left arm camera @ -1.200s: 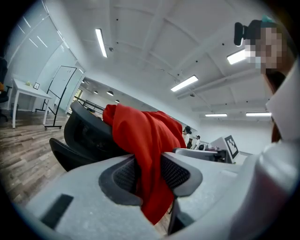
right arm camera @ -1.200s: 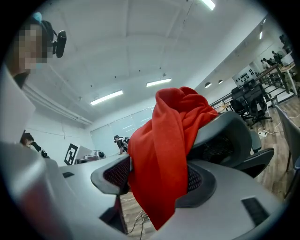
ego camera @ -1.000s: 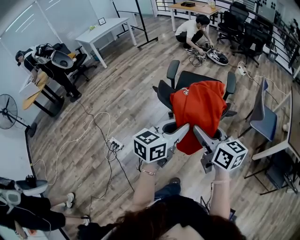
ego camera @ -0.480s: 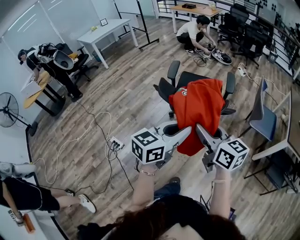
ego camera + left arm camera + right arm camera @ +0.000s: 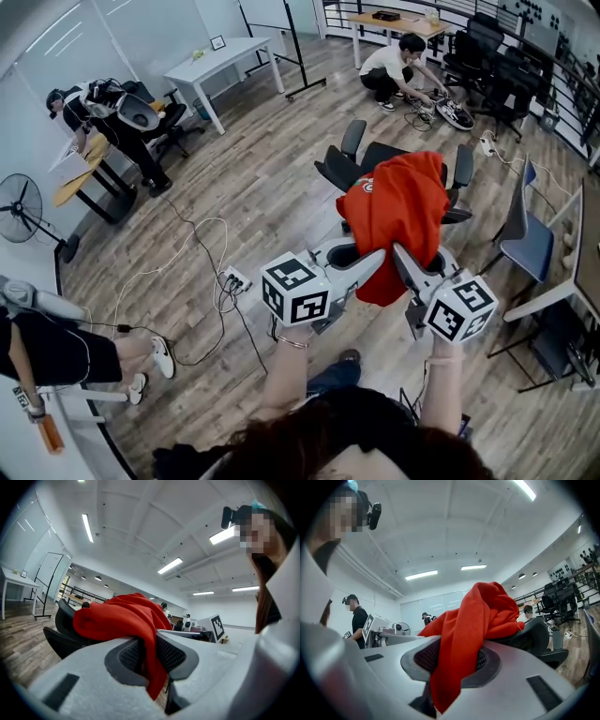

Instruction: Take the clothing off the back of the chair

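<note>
As right fingers (image 5: 425, 658) close, clothing (image 5: 461, 630) hangs between them.

A black office chair (image 5: 386, 156) stood on the wood-plank floor (image 5: 262, 178) — red clothing (image 5: 398, 216) draped over its back; loose cables (image 5: 201, 225) and a power strip (image 5: 234, 279) lay nearby.
</note>
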Demonstrator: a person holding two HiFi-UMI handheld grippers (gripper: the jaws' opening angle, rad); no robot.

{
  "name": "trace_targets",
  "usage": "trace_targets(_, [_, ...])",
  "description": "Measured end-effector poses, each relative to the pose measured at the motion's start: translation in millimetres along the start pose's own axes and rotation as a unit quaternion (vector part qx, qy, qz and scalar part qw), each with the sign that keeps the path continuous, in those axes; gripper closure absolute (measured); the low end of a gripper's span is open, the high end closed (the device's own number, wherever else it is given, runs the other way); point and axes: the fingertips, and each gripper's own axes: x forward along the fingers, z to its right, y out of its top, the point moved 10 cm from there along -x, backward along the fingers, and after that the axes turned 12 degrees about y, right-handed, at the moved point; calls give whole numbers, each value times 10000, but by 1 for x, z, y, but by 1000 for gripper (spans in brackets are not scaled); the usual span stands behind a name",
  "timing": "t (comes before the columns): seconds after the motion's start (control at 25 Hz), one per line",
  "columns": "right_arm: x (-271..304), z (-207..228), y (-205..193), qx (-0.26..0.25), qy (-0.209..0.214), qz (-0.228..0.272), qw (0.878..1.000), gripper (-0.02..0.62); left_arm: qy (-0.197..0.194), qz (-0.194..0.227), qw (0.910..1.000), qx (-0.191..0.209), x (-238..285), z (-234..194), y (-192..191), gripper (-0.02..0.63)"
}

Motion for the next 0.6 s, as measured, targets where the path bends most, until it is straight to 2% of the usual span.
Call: trace_targets(0.6, [-31, -48, 3, -271, 100, 80, 9995, 495, 139, 236, 9996, 61, -36, 48, -5, 535])
